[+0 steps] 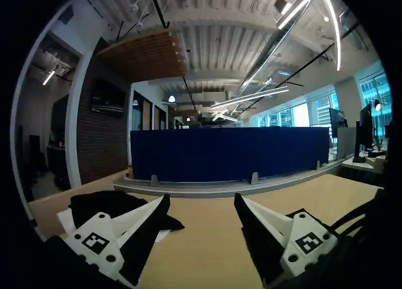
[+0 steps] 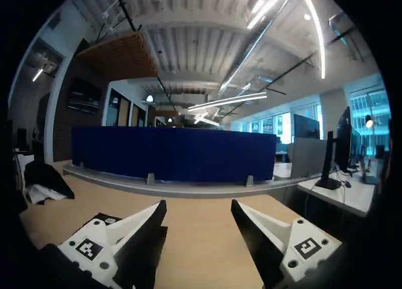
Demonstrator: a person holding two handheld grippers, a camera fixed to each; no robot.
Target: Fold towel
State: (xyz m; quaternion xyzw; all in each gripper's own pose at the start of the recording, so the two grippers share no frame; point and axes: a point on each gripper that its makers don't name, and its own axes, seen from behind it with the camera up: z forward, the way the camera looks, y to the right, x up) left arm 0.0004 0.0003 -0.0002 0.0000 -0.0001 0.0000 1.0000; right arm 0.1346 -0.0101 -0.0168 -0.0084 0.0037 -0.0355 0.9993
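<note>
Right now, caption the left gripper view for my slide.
Left tongs open over the wooden table, dark cloth at left, blue divider behind.

A light wooden table [image 1: 211, 238] meets a dark blue partition [image 1: 226, 153]. To the left, a brick wall [image 1: 100, 143] carries what may be a dark screen [image 1: 108, 95]. Strip lights [image 1: 306, 5] cross the ribbed ceiling [image 1: 226, 42]. Bright windows [image 1: 301, 115] line the right, near a desk [image 2: 352, 196] with a monitor [image 2: 344, 143].
</note>
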